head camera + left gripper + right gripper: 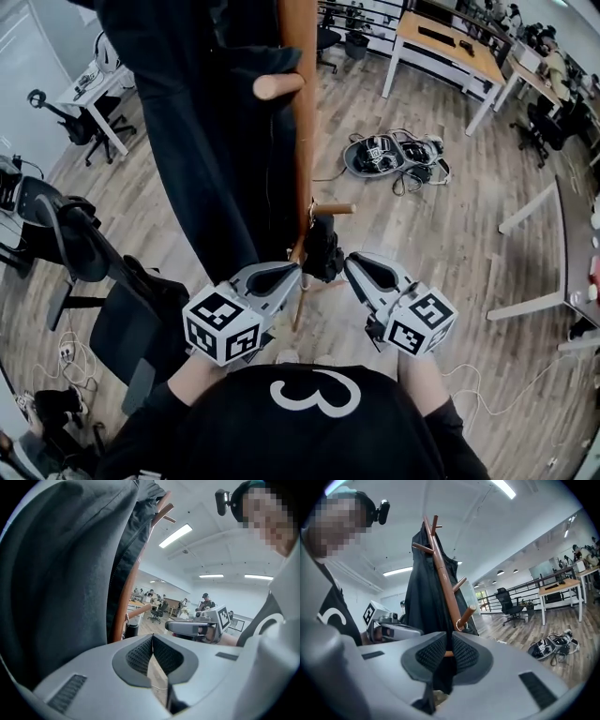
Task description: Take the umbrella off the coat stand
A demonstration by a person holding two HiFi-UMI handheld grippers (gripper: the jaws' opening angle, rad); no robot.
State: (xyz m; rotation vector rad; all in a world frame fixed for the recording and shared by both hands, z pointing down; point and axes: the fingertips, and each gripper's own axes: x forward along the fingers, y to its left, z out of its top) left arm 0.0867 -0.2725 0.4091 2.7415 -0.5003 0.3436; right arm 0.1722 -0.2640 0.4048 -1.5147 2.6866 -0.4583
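— Fingers of your right gripper are clamped shut on the black umbrella; its fabric hangs down btwn the pads.
— Agreed. In the head view the umbrella sits just beside the coat stand pole, at its 3 o'clock, right under a short peg. You're gripping it from its 4 o'clock.
— Your right gripper view also shows a metal ring looped over that peg. Can't tell what it's tied to.
— Now your left gripper: tips pressed together, nothing btwn them, just floor showing thru the gap behind the tips. It's at the umbrella's 8 o'clock, tip near the pole.
— Dark coat hangs off the stand at the pole's 9 o'clock, close by your left gripper.
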